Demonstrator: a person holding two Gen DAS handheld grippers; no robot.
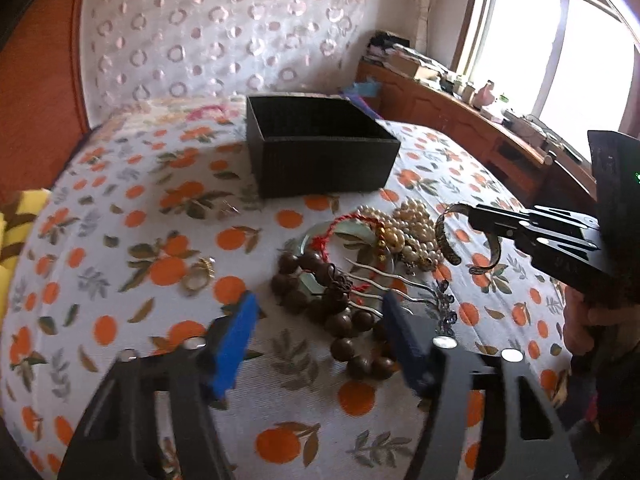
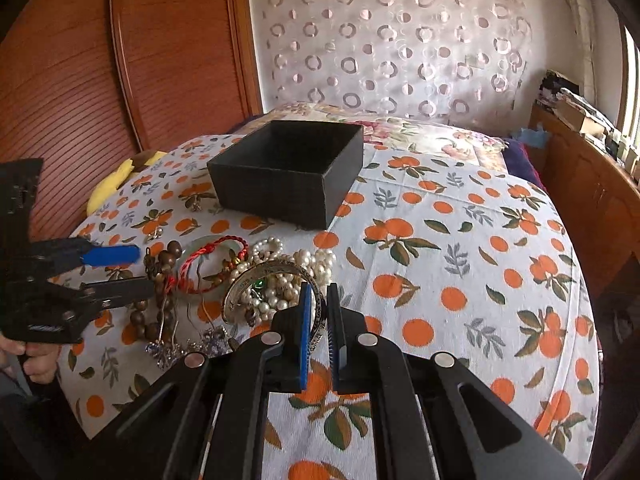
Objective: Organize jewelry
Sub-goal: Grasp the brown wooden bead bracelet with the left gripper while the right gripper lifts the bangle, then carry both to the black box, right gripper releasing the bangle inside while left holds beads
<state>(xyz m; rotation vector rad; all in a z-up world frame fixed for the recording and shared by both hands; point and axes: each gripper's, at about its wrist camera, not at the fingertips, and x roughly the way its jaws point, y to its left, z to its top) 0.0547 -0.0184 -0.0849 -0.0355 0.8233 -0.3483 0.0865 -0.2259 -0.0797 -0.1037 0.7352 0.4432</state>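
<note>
The black box (image 2: 288, 172) shows nothing inside (right hand-held gripper (image 2: 319, 308) pinches the silver bangle (image 2: 256, 276), left (image 1: 320, 316) gapes).

Box (image 2: 288, 176) floor is hidden by its walls. Cuff bangle (image 2: 276, 280) is partly covered by the right claw (image 2: 319, 300). Pearls (image 1: 416, 232) are blurred; small earrings (image 1: 228, 210) cannot be resolved.

silver bangle (image 2: 276, 280): stamped characters along its inner face, too small and blurred to read
black box (image 2: 292, 172): no lettering visible
elsewhere: no legible text
</note>
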